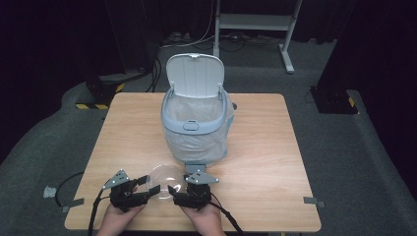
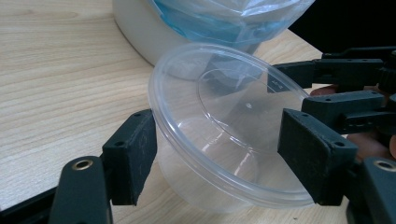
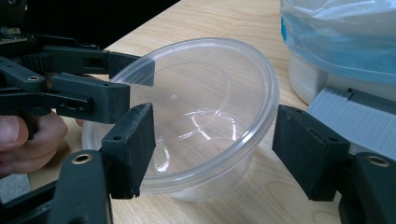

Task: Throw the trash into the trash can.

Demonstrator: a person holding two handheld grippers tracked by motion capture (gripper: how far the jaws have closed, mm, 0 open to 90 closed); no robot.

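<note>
Flanking a clear bowl (image 1: 162, 181), both grippers — left (image 1: 150, 186), right (image 1: 173, 189) — spread their fingers; actual contact is hard to judge.

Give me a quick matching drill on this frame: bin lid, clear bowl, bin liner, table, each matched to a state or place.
Things:
1. bin lid
2. clear bowl
3. bin liner
4. table

States or places:
A. between the two grippers, near the table's front edge
B. flipped up, open
C. light wood, under everything
D. thin plastic draped over the bin's rim

Pairs: 1-B, 2-A, 3-D, 4-C
</note>
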